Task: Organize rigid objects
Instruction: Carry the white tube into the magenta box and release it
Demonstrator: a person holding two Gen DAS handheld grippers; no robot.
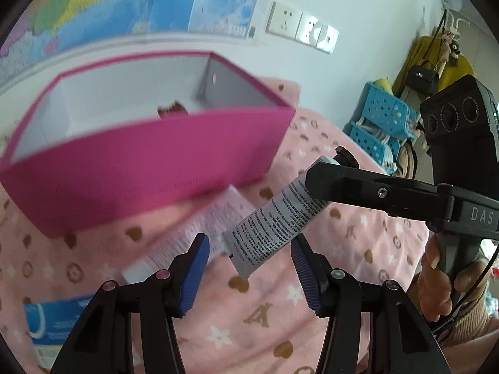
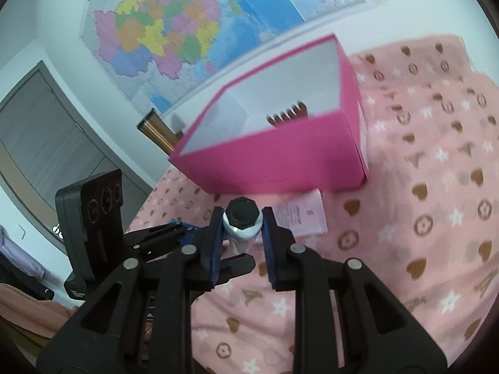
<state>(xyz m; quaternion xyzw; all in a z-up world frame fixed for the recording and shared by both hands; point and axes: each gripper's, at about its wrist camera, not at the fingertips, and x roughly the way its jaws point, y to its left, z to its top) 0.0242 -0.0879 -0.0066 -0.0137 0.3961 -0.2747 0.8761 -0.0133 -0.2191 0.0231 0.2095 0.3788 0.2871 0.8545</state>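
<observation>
The right gripper (image 2: 242,230) is pinching a silver squeeze tube with black print and a black faceted cap (image 1: 274,218), its blue ribbed pads pressing on the shoulder just below the cap, so the tube is hanging clear above the pink blanket patterned with brown hearts and white stars (image 2: 421,218), its flat crimped tail drooping toward the left gripper (image 1: 249,271). The left gripper's fingers are standing spread on either side of that tail, and no pad is touching it as far as the left wrist view shows. Just beyond the tube, an open magenta cardboard box with a white lining (image 1: 149,162) is sitting on the blanket, with a small brown comb-like item (image 2: 288,113) lying inside. A pale pink flat carton with small print (image 2: 304,215) is lying on the blanket between the tube and the box, and a blue and white packet (image 1: 53,321) is resting nearer the left gripper. The tube is probably light, with a soft, dentable body and a smooth skin that could slide in the pads; the stiff shoulder by the cap is likely the safest hold, since squeezing mid-body risks buckling it or forcing contents toward the cap.
</observation>
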